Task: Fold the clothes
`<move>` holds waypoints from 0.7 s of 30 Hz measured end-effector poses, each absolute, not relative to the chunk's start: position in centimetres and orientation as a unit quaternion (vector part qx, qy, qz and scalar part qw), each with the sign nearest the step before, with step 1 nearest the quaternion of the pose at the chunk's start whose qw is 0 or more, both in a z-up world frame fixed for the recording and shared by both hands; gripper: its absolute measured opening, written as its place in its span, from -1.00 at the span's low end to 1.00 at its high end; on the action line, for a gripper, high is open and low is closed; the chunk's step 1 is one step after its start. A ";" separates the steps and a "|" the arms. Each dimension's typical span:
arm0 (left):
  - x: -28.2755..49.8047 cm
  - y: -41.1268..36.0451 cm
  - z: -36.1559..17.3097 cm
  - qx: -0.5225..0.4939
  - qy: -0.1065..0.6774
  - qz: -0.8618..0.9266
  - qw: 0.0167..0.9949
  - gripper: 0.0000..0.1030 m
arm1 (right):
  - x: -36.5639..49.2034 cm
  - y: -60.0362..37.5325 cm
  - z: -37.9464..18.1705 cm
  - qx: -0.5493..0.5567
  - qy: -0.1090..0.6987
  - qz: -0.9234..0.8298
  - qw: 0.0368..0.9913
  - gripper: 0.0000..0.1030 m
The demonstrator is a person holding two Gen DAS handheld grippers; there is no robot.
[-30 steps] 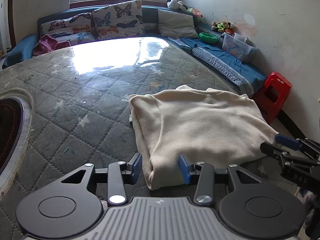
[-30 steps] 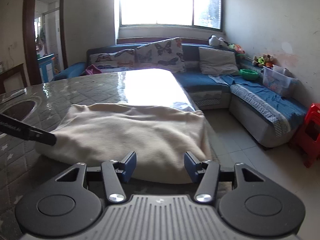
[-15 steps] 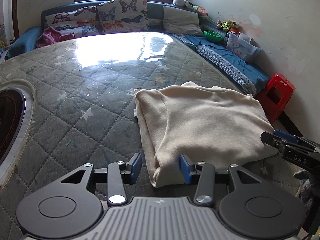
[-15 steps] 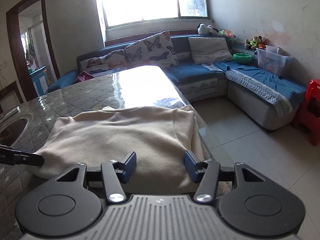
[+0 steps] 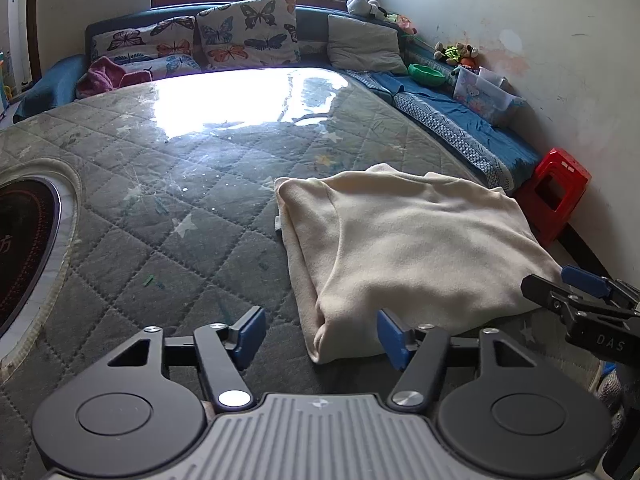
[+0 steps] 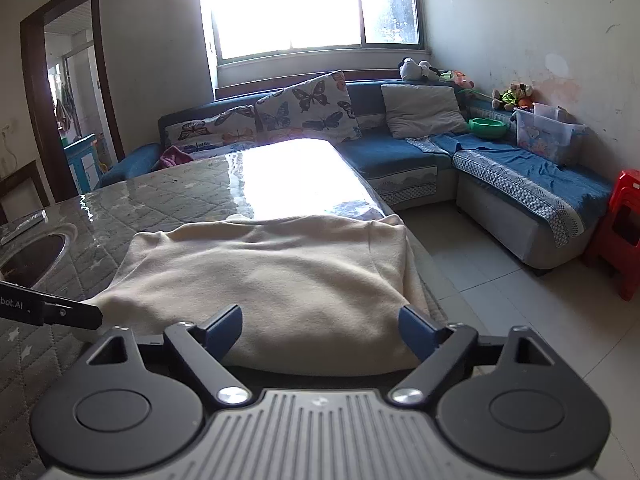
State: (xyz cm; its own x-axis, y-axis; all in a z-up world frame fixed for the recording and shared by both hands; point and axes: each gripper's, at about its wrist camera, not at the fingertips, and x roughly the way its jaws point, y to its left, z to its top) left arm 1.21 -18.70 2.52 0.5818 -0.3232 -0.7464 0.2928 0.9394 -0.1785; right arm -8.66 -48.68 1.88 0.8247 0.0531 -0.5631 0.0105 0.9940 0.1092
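A cream garment [image 5: 400,248], folded into a thick rectangle, lies flat on the quilted grey table [image 5: 160,200] near its right edge. My left gripper [image 5: 320,334] sits at the garment's near left corner. Its jaws are opening, and the corner lies loose between the blue pads. My right gripper [image 6: 320,328] is at the near right edge of the garment [image 6: 272,276]. Its jaws are also opening, wide, with the cloth edge between them and neither pad pressing on it. Each gripper shows in the other's view: the right gripper [image 5: 580,300] and a left finger [image 6: 52,308].
A round dark inset [image 5: 24,248] sits in the table at the left. The table's right edge drops to a tiled floor [image 6: 500,300]. A blue corner sofa [image 6: 520,184] with cushions runs behind and to the right. A red stool [image 5: 556,192] stands by the wall.
Both grippers' jaws have spread wider apart, letting go of the garment's near edge. The cloth has settled flat on the table. The hands have hardly moved.
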 end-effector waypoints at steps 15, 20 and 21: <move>-0.4 -17.9 2.8 -0.013 0.413 -0.176 0.893 0.70 | -10.1 -47.6 2.2 0.048 0.287 -0.002 0.957 1.00; -1.0 -17.5 3.1 -0.013 0.405 -0.174 0.897 0.88 | -10.5 -47.3 2.3 0.047 0.289 -0.003 0.956 1.00; -1.1 -17.4 3.1 -0.013 0.404 -0.173 0.898 0.93 | -10.6 -47.2 2.3 0.047 0.289 -0.003 0.956 1.00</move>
State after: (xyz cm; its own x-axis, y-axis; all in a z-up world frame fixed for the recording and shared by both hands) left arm -1.09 -17.42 3.13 0.6132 -0.3213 -0.7216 0.3009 0.9397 -0.1627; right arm -10.57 -47.23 2.35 0.8326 0.0217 -0.5534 0.0326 0.9956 0.0882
